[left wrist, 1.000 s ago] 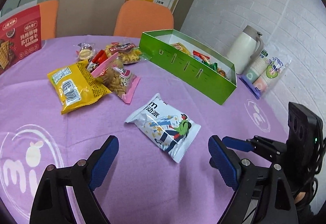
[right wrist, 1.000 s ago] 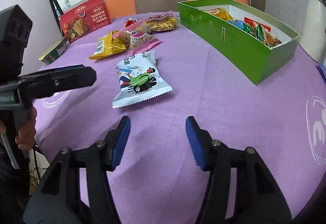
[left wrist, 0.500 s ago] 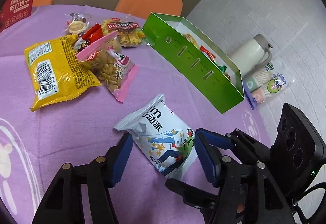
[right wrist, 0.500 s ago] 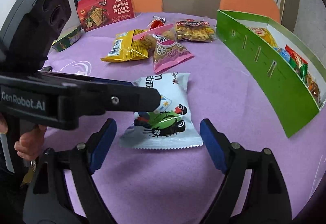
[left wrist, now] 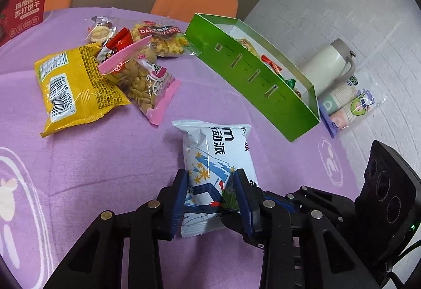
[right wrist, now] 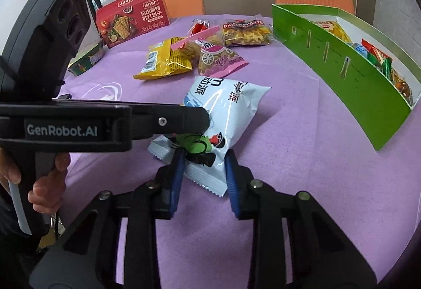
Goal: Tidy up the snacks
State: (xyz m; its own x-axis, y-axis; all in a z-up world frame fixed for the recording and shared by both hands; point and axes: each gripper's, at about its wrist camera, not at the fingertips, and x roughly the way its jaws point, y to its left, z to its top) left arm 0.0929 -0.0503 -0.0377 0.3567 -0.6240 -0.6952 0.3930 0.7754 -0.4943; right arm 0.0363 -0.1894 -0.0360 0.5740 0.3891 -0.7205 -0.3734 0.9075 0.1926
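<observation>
Both grippers close on one white snack bag on the purple tablecloth: your left gripper pinches its near end between narrowed blue pads, and your right gripper clamps the lower corner of the same pack, its upper end tilted up off the cloth. Keep the squeeze light, since the puffed film looks likely to slip or pop, and lift both ends together so the bag stays level on its way to the green box, which stands near on the right and already holds several wrapped sweets. Clear its tall front wall before you lower.

The left wrist view alone shows the cream thermos jug and the sleeve of paper cups behind the box. The right wrist view alone shows the hand on the other gripper's handle and the small green carton beside the red cracker box. Yellow bag, pink seed packet and the other loose snacks still wait
</observation>
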